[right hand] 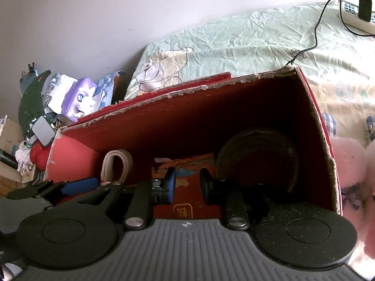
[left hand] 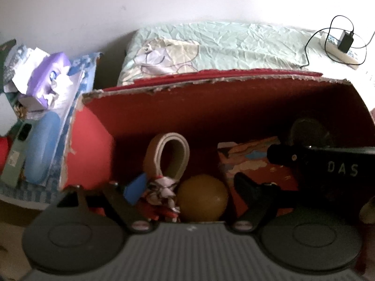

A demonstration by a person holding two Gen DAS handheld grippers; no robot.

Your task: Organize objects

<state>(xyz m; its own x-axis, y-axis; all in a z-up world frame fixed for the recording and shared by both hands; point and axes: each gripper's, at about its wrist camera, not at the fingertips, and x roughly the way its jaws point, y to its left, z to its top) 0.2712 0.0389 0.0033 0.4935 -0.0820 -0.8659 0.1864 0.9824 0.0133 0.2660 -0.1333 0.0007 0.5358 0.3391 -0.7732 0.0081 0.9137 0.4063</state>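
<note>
Left gripper (left hand: 187,187) spread wide, empty; right gripper (right hand: 187,187) half-closed, nothing between pads. Both inside red box (left hand: 211,107). Belt (left hand: 168,154), yellow ball (left hand: 202,197), patterned pack (right hand: 187,164) already in; side clutter pile (left hand: 42,89) looks left.

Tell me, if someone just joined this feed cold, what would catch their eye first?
Probably the big red cardboard box with its torn rim, filling both views, with both grippers reaching into it. Inside, the yellow ball sits between the open fingers of the left gripper, next to a looped beige belt and a red-and-white cloth bundle. Behind the box lies a wrinkled pale green bedsheet with a black charger at its far right.
</note>
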